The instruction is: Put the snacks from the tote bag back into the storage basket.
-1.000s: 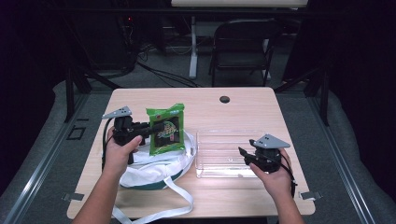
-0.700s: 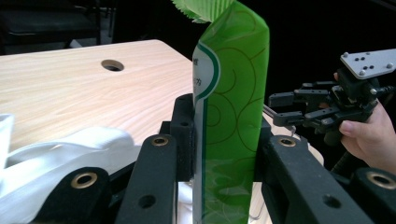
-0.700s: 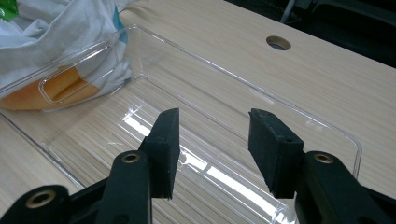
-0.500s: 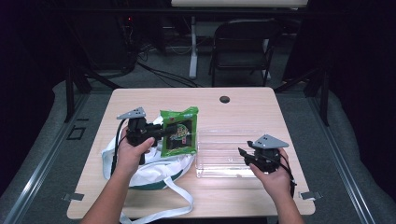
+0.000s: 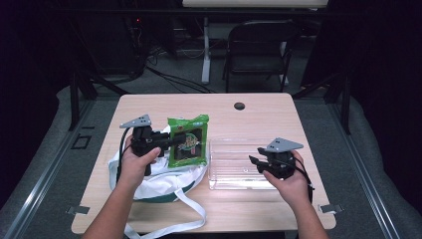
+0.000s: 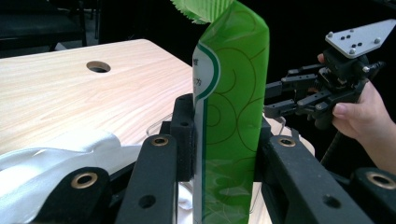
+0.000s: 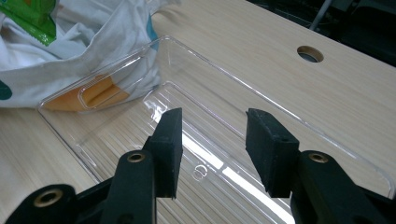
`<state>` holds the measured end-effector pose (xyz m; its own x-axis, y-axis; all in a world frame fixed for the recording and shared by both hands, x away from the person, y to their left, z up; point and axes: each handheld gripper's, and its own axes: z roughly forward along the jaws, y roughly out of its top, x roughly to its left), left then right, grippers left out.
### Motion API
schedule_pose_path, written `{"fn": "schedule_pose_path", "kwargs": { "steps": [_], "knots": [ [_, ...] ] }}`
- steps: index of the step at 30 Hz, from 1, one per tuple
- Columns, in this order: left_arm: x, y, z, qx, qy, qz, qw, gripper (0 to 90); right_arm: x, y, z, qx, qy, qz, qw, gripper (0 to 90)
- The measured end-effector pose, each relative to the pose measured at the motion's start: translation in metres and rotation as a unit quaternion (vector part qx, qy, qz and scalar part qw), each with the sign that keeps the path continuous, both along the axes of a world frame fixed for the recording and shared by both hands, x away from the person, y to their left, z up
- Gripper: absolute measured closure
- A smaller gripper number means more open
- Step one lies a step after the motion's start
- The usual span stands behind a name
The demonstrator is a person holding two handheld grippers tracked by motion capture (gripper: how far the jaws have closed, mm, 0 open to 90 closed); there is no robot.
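I am holding a green snack packet upright in my left tongs, above the far edge of a white cloth bag that is lying open on the left half of the desk. In the left gripper view the two black jaws are pressing the packet's flat faces from both sides, low on its body, so it is hanging straight and its crimped top edge is standing clear. I am judging that this grip is keeping the packet from folding while I am carrying it rightward.

Just right of the bag, a clear plastic tray is lying flat on the desk, its left rim touching the cloth. The packet is sitting just left of that tray and is not yet over it.

My right tongs are resting at the tray's right end with the jaws parted and nothing between them; in the right gripper view they are hovering over the tray's bare floor. I am taking this as steadying the tray, or waiting to receive the packet.
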<state>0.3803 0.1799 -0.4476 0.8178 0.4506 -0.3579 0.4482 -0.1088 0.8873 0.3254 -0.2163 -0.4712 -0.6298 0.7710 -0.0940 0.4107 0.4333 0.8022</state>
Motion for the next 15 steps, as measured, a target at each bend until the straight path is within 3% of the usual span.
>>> {"fn": "schedule_pose_path", "kwargs": {
  "steps": [6,15],
  "knots": [
    [0.000,0.003,-0.002,0.005,0.000,0.001,1.0000,72.7,0.008,0.010,0.017,-0.007,0.010,0.033,0.9994,56.4],
    [0.000,0.010,-0.003,0.006,0.000,0.008,1.0000,72.7,0.021,0.022,0.036,-0.028,0.031,0.081,0.9958,56.4]
  ]
}}
